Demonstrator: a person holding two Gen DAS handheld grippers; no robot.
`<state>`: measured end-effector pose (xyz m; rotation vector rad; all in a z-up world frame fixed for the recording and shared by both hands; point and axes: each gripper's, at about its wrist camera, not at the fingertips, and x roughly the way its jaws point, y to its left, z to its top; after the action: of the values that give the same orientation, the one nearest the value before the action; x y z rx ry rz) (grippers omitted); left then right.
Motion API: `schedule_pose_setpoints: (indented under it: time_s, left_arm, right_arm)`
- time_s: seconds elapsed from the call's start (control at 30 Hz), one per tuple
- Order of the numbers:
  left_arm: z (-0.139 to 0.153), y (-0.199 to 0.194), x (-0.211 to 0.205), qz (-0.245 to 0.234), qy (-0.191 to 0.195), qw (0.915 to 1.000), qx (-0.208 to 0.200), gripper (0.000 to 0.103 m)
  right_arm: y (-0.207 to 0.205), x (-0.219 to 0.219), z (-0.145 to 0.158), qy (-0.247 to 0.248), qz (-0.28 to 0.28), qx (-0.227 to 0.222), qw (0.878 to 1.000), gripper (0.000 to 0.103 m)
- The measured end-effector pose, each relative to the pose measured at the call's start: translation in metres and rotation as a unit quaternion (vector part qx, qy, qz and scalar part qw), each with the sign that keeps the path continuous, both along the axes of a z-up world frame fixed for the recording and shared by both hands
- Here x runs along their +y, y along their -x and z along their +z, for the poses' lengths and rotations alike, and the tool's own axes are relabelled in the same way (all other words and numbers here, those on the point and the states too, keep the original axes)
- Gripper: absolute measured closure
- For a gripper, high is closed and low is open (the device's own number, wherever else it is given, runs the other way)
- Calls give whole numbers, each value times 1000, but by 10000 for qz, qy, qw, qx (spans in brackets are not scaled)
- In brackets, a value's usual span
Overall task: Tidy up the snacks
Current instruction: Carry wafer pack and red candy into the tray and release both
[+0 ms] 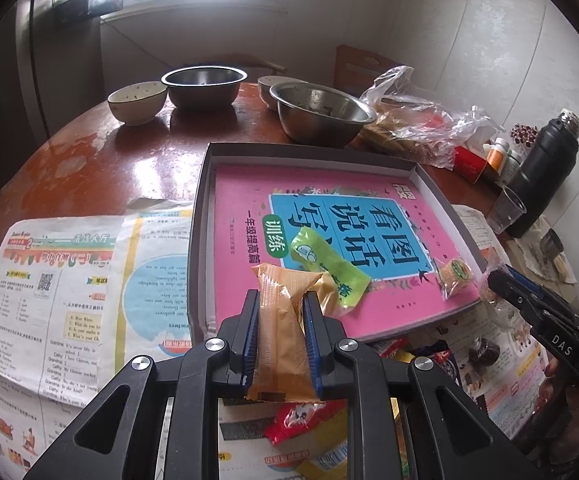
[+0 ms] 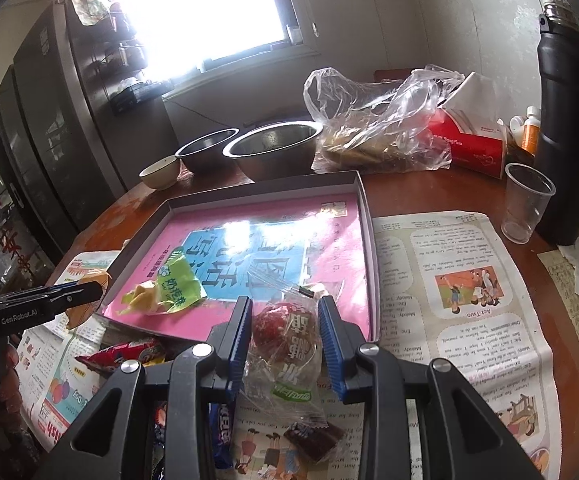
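Observation:
A shallow grey box lid (image 1: 205,184) holds a pink workbook (image 1: 245,200). A green snack packet (image 1: 325,264) and a small yellow candy (image 1: 455,274) lie on the book. My left gripper (image 1: 281,304) is shut on an orange snack packet (image 1: 279,320), just above the box's near edge. My right gripper (image 2: 285,312) is shut on a clear packet with a red candy (image 2: 285,344), at the box's near right corner. The right gripper also shows in the left wrist view (image 1: 497,280). The green packet also shows in the right wrist view (image 2: 177,284).
More snack packets (image 1: 301,420) lie on newspaper (image 1: 49,280) in front of the box. Two steel bowls (image 1: 321,116), ceramic bowls (image 1: 137,102), a plastic bag (image 2: 377,120), a red carton (image 2: 473,148), a clear cup (image 2: 525,204) and a black flask (image 2: 569,120) stand behind and to the right.

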<state>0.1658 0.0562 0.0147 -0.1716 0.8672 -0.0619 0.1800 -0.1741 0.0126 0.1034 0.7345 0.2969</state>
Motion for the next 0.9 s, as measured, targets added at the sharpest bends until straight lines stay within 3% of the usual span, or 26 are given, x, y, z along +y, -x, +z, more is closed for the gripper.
schedule_pose_setpoints:
  time_s: [0.9]
  left_arm:
    - [-15,-46,3,44,-59,9998,180,82]
  right_arm:
    - [-46,-11,1,25,-396,-3,9992,69]
